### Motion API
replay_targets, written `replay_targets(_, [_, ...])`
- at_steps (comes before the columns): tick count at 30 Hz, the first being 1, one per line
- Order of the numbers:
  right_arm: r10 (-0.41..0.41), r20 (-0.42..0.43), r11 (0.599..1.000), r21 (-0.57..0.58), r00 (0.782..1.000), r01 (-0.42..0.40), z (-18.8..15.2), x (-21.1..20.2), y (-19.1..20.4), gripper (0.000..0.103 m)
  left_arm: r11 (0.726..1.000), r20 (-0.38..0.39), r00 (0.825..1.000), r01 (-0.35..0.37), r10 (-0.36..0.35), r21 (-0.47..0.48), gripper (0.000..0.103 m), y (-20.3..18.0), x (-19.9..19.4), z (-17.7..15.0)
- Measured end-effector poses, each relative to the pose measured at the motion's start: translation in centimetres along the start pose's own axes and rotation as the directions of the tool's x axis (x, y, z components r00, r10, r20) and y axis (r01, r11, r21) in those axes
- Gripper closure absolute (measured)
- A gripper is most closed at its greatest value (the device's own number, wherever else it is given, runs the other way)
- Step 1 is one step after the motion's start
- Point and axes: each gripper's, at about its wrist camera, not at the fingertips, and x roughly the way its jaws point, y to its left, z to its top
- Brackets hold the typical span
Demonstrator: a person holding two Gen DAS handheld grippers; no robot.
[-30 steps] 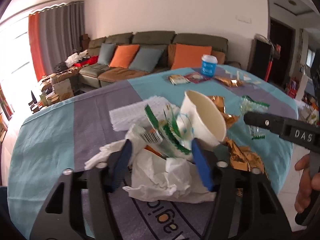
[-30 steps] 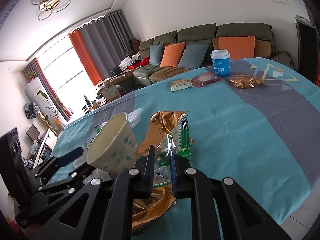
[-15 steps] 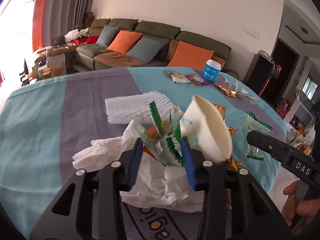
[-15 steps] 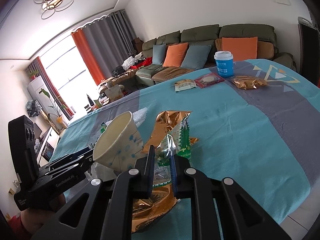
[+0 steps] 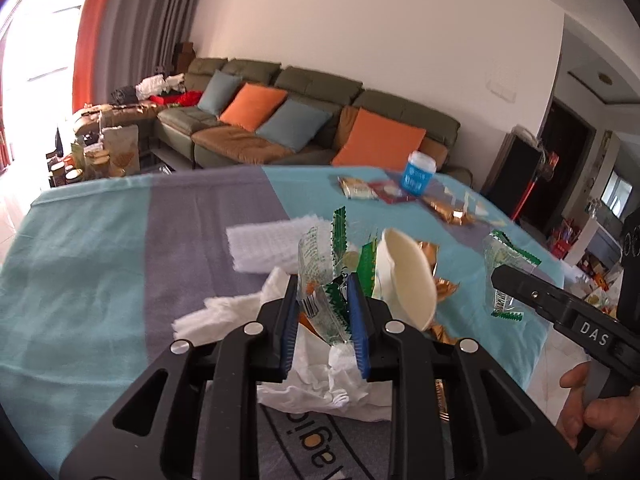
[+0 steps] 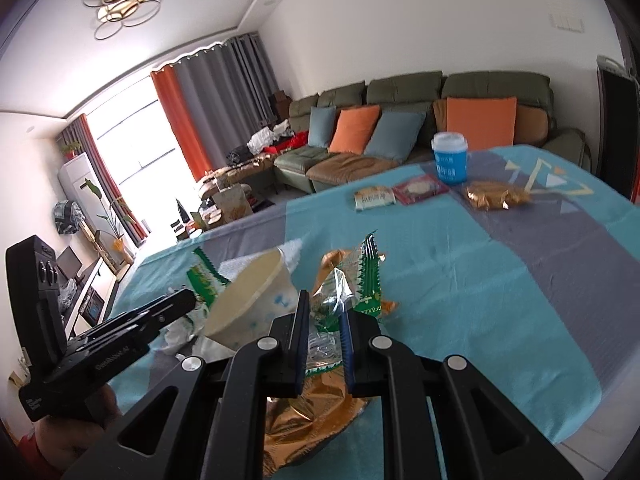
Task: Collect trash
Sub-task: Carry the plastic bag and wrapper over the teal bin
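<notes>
My left gripper is shut on a clear green-edged wrapper above crumpled white tissue. A tilted white paper cup leans right of it, over gold foil wrappers. My right gripper is shut on another clear green-edged wrapper, seen from the left wrist view. In the right wrist view the cup is just left of my fingers, and gold foil lies below them. The left gripper shows at left.
A white quilted pad lies behind the pile. At the table's far end stand a blue cup, snack packets and a gold wrapper. The teal-and-grey tablecloth drops off at right. A sofa stands beyond.
My left gripper's jaws closed from wide open onto the green-edged wrapper and the pile rose with it. My right gripper stayed shut on its wrapper.
</notes>
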Motion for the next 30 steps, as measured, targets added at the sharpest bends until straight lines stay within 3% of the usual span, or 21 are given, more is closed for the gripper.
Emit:
replay_targets(8, [0.056,0.058,0.995,-0.085,0.997,-0.051,1.2,-1.8,3.5,0.090,0.997,0.092,0.993,-0.077,0.079,-0.026,0.080,2.5,-6.0,0.5])
replay_targets(14, [0.162,0.062,0.971,-0.187,0.985,-0.148,1.9,-1.9,8.3,0.090,0.984,0.159,0.972,-0.162,0.171,-0.068,0.079,5.2,-11.4,-0.1])
replay_targets(21, [0.335,0.008,0.897,-0.309,0.942,-0.316,1.7,-0.9,15.9,0.090,0.948,0.212,0.928,-0.280,0.308,-0.152,0.079,9.5,-17.9,-1.4])
replay_targets(30, [0.471,-0.084,0.791,-0.399,0.878,-0.463,0.4,0.0,23.6,0.090,0.883,0.235,0.859,-0.401,0.455,-0.245,0.079,14.0,-25.4,-3.5])
